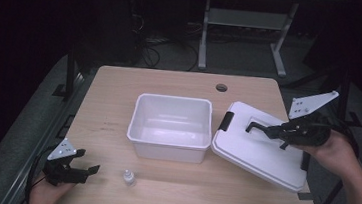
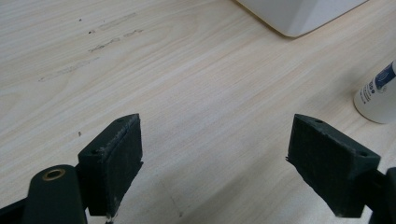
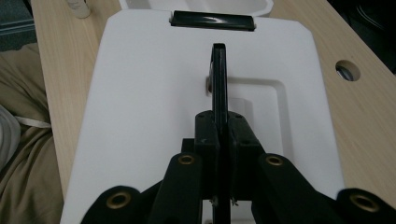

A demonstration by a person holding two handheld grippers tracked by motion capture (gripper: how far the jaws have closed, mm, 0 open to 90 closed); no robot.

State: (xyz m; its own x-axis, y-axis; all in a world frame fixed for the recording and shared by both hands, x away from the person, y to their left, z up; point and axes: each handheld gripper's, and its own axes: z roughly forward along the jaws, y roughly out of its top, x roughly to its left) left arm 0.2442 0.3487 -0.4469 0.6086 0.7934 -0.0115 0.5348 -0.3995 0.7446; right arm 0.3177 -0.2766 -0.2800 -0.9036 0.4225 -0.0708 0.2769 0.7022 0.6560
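Sitting near the middle of the wooden bench [image 1: 116,126], the open white bin [image 1: 170,126] is serving here as the landmark. Just beside the bin's right wall, the white lid [image 1: 260,150] is lying tilted, its near corner reaching almost to the bench's right edge. The right claw [image 1: 261,130] is gripping the lid's black handle [image 3: 219,74], with its jaws pressed closed on it. A black latch [image 3: 213,20] is showing on the lid's edge that faces the bin. In front of the bin, near the front edge, a small white bottle [image 1: 128,178] is standing upright. Further left of the bottle, the left claw [image 1: 85,161] is hovering with jaws wide apart, and bare wood is lying open between them.
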